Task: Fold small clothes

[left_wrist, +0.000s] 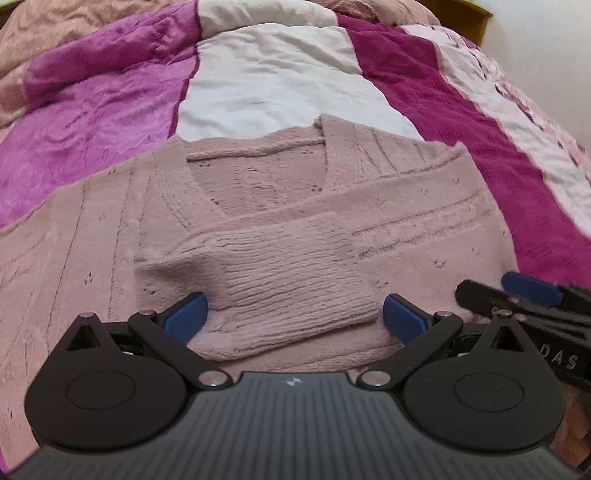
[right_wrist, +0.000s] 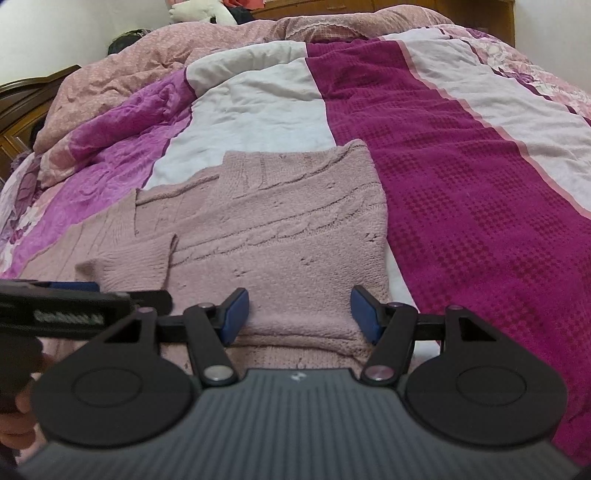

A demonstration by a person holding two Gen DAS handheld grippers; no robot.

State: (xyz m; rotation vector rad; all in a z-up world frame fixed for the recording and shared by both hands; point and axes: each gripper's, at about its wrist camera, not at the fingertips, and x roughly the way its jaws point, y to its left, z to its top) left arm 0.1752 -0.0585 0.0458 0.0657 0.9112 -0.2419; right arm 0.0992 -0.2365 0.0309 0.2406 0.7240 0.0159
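Both sets of fingers spread: left gripper (left_wrist: 293, 314) straddling folded sleeve cuff (left_wrist: 291, 295), right gripper (right_wrist: 299, 314) straddling sweater (right_wrist: 288, 236) hem, likely for next fold.

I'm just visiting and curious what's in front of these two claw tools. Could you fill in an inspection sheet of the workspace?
Surface: bed under a striped quilt, purple, white and magenta.
Job's things: pink sweater lying flat, one sleeve folded across its front.
Clutter: pink duvet bunched at the far end, white soft toy beyond.
Grippers: left gripper open, astride the sleeve cuff; right gripper open over the sweater's near edge.
Cables: nothing seen.
Surroundings: wooden furniture, pale wall.
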